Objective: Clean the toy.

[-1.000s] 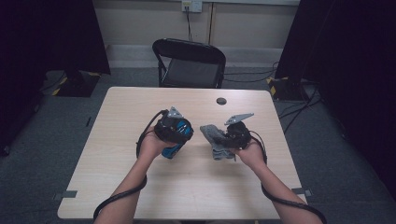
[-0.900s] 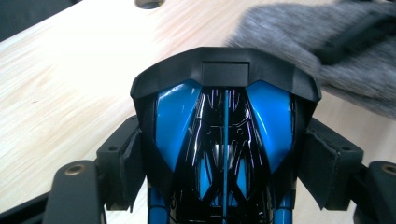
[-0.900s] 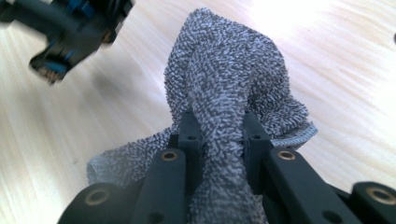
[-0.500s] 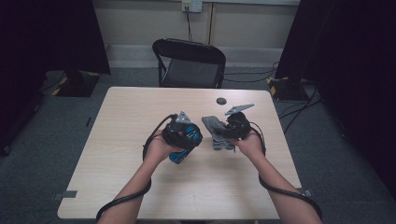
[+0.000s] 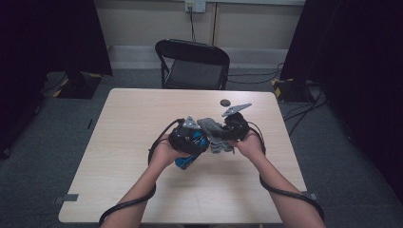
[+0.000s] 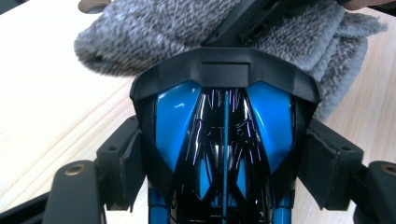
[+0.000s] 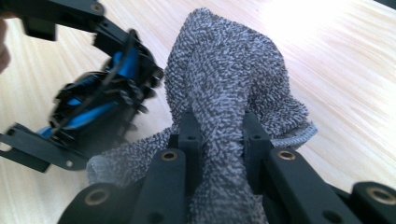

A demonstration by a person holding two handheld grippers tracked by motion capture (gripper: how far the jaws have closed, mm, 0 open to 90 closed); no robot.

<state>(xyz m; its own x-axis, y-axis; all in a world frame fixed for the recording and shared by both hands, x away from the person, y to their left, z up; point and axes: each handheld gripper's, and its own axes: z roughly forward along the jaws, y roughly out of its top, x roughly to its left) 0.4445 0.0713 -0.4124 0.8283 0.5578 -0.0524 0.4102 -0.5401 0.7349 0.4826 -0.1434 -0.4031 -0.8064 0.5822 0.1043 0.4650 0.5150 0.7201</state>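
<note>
My left gripper (image 5: 189, 138) is shut on a glossy blue and black toy car (image 6: 224, 140), with its pads pressed on the car's two sides. A grey terry cloth (image 7: 229, 74) is pinched in my right gripper (image 7: 218, 140), bunched and sticking out past the jaws. In the high view the two grippers meet over the middle of the table, the toy car (image 5: 192, 159) at the left and the cloth (image 5: 215, 137) at the right. The cloth (image 6: 154, 32) lies against the car's front end. In the right gripper view the car (image 7: 93, 102) is at the left of the cloth.
The light wooden table (image 5: 138, 118) has bare room all around the hands. A small dark round object (image 5: 225, 102) lies near the far edge. A black folding chair (image 5: 192, 64) stands beyond the table. Cables trail from both grippers toward the near edge.
My left hand has carried the toy car to the right, toward the cloth. My right hand has shifted slightly left and up, so car and cloth now meet.
</note>
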